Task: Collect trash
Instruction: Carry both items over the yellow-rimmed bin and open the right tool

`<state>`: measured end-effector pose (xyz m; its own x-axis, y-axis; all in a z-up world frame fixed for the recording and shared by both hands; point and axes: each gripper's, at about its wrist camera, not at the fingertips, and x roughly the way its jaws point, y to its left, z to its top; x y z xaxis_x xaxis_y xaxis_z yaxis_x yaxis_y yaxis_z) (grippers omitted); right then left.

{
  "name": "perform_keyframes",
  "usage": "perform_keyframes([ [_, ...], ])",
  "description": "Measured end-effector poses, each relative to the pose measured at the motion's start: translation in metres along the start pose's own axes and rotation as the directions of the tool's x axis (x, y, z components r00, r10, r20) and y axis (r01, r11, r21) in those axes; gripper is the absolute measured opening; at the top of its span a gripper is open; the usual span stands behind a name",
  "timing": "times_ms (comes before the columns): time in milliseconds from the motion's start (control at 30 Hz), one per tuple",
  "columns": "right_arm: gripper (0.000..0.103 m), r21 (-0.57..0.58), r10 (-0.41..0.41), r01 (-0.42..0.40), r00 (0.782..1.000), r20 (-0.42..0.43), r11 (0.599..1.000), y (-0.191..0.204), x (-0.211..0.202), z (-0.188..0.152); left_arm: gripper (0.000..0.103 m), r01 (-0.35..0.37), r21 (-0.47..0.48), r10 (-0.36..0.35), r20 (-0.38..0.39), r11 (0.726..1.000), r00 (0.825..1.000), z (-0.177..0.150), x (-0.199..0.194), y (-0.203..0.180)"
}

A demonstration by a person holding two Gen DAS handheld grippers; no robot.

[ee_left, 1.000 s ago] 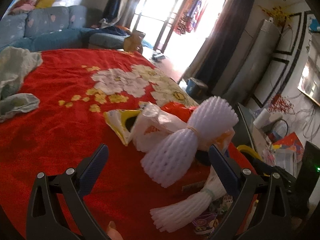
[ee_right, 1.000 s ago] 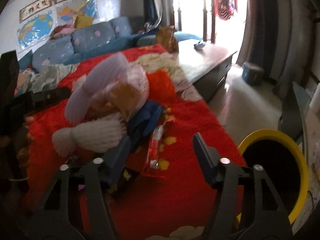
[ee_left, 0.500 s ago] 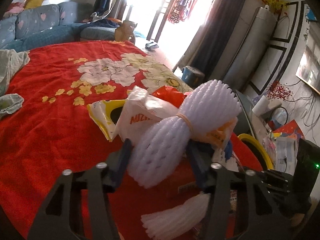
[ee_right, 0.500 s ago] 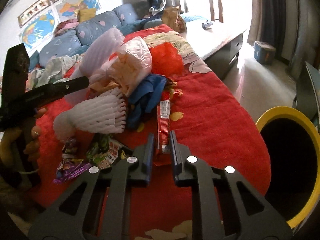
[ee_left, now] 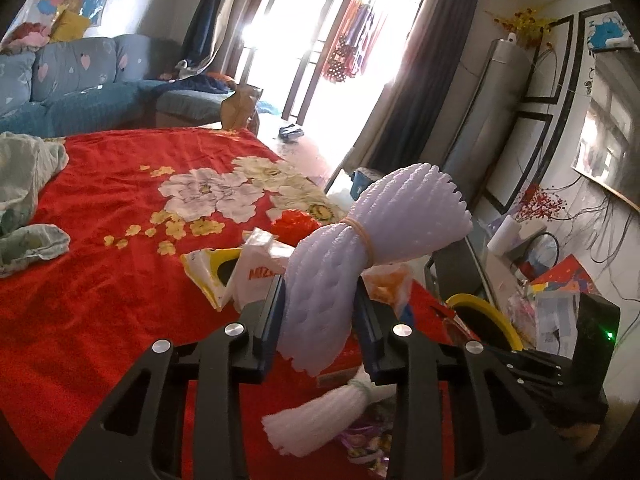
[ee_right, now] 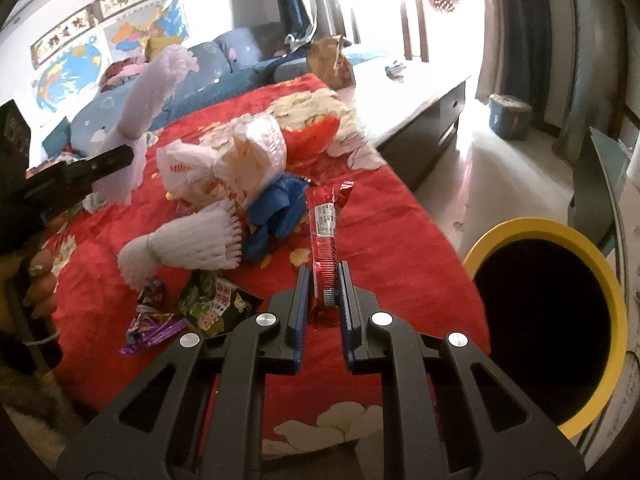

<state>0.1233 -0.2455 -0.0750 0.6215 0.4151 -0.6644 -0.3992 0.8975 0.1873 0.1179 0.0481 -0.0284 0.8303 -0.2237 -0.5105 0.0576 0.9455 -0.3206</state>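
Two claws grip trash: left claw [ee_left: 319,312] foam netting [ee_left: 376,236], right claw [ee_right: 323,294] red wrapper [ee_right: 325,232].

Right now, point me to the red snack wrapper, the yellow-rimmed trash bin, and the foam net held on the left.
red snack wrapper [ee_right: 325,224], right wrist view, printed label.
yellow-rimmed trash bin [ee_right: 532,227], right wrist view, far rim.
foam fruit net [ee_left: 320,300], left wrist view, lower bulge.

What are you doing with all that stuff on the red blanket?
Picking up trash. The left gripper is shut on a white foam net bundle, and the right gripper is shut on a red snack wrapper. More wrappers and a second foam bundle lie on the red cloth. A yellow-rimmed bin stands beside it.
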Motion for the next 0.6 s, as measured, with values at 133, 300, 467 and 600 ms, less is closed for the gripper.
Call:
perform_keyframes([
  [133, 0.009, 0.012, -0.013, 0.013, 1.0, 0.028, 1.0, -0.005, -0.011, 0.003, 0.032, 0.022, 0.02, -0.022, -0.006, 1.0, 1.0, 0.001, -0.003, -0.013],
  [300, 0.009, 0.029, -0.042, 0.04, 0.997, 0.07, 0.999, -0.014, -0.026, 0.005, 0.032, 0.051, 0.049, -0.05, -0.029, 0.997, 0.998, -0.003, 0.0, -0.034],
  [467, 0.009, 0.06, -0.084, 0.078, 0.99, 0.109, 0.995, -0.028, -0.04, 0.006, 0.032, 0.082, 0.078, -0.078, -0.057, 0.994, 0.995, -0.008, 0.008, -0.056],
  [600, 0.009, 0.095, -0.116, 0.104, 0.985, 0.13, 0.99, -0.042, -0.048, 0.008, 0.032, 0.102, 0.096, -0.095, -0.076, 0.99, 0.993, -0.013, 0.014, -0.071],
])
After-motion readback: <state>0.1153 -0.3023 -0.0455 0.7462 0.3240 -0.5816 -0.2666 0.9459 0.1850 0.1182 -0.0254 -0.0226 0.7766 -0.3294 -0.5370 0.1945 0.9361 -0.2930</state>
